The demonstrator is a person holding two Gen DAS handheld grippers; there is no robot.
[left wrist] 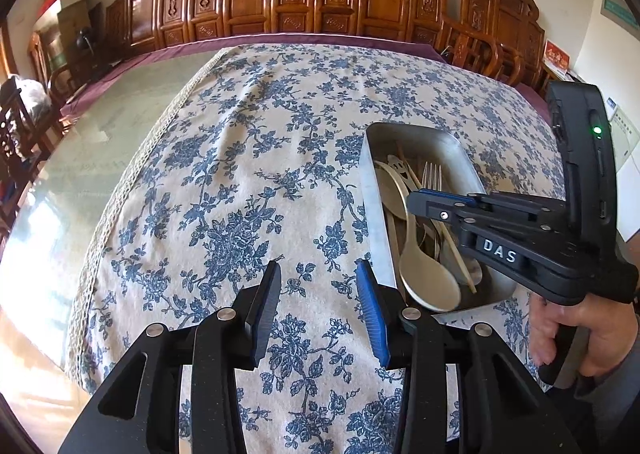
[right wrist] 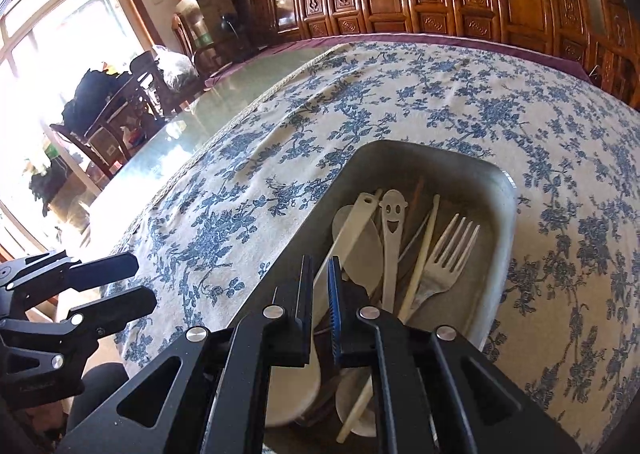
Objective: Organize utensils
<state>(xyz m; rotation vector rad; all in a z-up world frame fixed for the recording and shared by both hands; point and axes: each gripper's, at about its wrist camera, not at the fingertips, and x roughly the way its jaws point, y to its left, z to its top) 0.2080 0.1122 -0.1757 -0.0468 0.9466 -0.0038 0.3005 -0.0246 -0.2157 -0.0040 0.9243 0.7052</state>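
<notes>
Here the fork (right wrist: 442,258) lies lengthwise in the tray (right wrist: 502,189), tines pointing away.

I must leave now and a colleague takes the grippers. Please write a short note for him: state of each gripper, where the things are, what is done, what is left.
Left gripper: open, empty, over the bare floral tablecloth.
Right gripper: almost shut over the metal tray; a white spoon handle runs between its fingers, grip unclear.
All utensils visible are in the tray: spoons, smiley spoon, fork, chopsticks, in a mixed heap.
Done: nothing taken out. Left: sort everything.
</notes>
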